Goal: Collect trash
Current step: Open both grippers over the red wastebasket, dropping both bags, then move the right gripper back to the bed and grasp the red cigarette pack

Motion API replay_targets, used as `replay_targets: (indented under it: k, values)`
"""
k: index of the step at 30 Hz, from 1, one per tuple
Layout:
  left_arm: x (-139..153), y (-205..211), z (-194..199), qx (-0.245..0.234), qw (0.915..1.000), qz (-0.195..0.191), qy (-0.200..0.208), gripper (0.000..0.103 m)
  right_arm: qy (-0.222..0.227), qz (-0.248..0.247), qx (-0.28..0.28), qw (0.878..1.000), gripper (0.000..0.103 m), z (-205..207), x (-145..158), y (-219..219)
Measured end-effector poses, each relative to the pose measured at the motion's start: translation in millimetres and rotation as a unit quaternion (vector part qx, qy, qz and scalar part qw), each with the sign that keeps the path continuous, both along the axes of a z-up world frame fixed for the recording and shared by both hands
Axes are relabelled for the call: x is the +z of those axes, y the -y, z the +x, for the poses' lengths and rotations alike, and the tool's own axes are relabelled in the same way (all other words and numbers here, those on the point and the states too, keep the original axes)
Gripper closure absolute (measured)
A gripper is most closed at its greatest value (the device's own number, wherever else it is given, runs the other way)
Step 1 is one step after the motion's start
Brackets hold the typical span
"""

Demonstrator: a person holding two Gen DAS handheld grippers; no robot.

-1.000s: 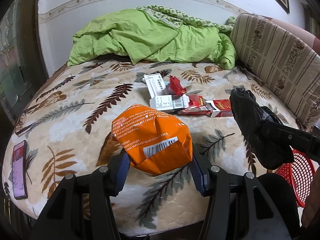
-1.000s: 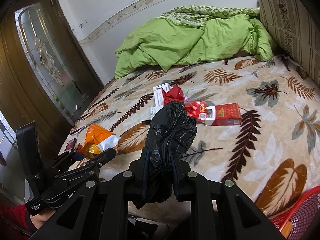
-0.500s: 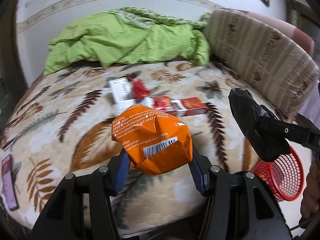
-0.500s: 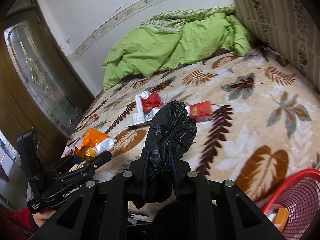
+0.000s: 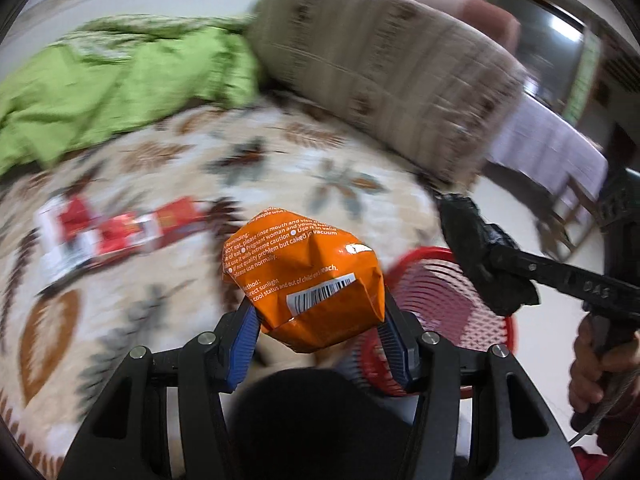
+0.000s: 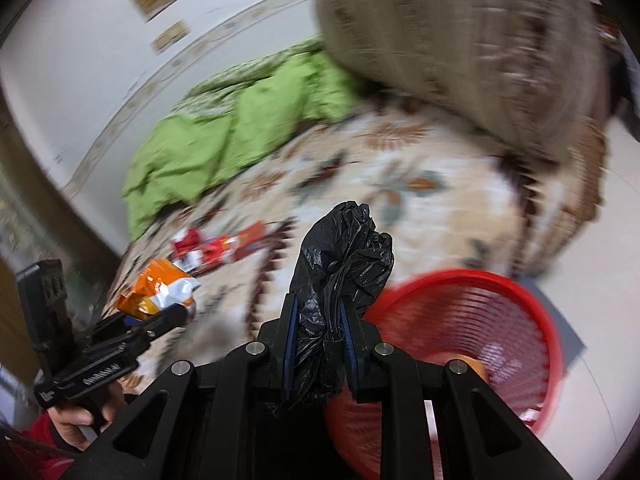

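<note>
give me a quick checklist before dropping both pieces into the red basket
1. Left gripper clamped on orange snack bag: ok.
2. Right gripper clamped on black plastic bag: ok.
3. Red basket in view and open at the top: ok.
4. Orange snack bag directly over the basket: cannot tell, it overlaps only the near rim.
5. Black plastic bag over the basket: cannot tell, the picture is blurred.
6. Red wrappers left on the bed: not ok.

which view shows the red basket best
Right wrist: the red basket shows most of its rim and its inside. In the left wrist view the orange packet and black bag cover parts of it.
</note>
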State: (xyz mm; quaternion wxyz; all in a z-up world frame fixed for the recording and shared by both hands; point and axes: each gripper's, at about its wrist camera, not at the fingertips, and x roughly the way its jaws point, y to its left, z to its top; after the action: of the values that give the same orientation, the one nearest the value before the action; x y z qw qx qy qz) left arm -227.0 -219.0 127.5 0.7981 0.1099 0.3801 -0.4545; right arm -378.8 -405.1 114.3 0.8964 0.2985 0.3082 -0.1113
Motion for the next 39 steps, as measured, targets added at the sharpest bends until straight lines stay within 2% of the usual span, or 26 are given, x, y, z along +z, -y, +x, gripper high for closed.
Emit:
replay_targets:
  k: [5, 7, 9, 13, 19, 26, 28, 33, 37, 39]
  values:
    - [-7.7, 56.6, -23.8, -0.079, 0.9959, 0.002, -0.044, 0.046, -0.008, 0.013, -0.043, 0.999, 0.080, -33.7, -8.9, 24.9]
    - [-13.5, 73.0, -32.1, -0.097, 0.9937, 0.010, -0.054, 0.032, -0.014, 0.021, -0.053, 0.998, 0.078, -40.7, -13.3, 31.3]
    - [-15.4, 77.9, -37.8, -0.101, 0.9934, 0.016, -0.052, 0.032, -0.016, 0.028, -0.061, 0.998, 0.070, -44.6, -17.6, 35.1]
    - [-16.8, 73.1, -37.8, -0.097, 0.9938, 0.017, -0.052, 0.032, -0.016, 0.024, -0.063, 0.998, 0.069, -46.8, -17.9, 40.6]
    - [-12.2, 45.4, -12.1, -0.049, 0.9971, 0.007, -0.057, 0.032, 0.001, 0.021, -0.039, 0.999, 0.069, -26.0, -12.2, 32.9]
    - [-7.7, -12.8, 24.9, 0.035, 0.9984, -0.002, -0.044, 0.032, 0.011, 0.019, 0.022, 1.000, 0.068, 17.1, -4.9, 3.6]
    - [-8.7, -28.0, 33.6, 0.053, 0.9975, -0.006, -0.046, 0.032, 0.013, 0.015, 0.047, 0.999, 0.064, 35.1, -1.5, -9.6]
    - [-9.8, -79.7, 59.7, 0.116, 0.9922, -0.016, -0.043, 0.032, 0.010, 0.008, 0.111, 0.994, 0.062, 83.3, 3.4, -44.0]
    - [-14.8, -122.1, 79.5, 0.172, 0.9847, -0.010, -0.026, 0.032, 0.006, 0.008, 0.167, 0.986, 0.062, 130.1, 5.5, -76.4]
    - [-20.8, -146.1, 92.6, 0.211, 0.9772, -0.007, -0.024, 0.032, 0.004, 0.002, 0.193, 0.981, 0.062, 153.8, 9.6, -93.4]
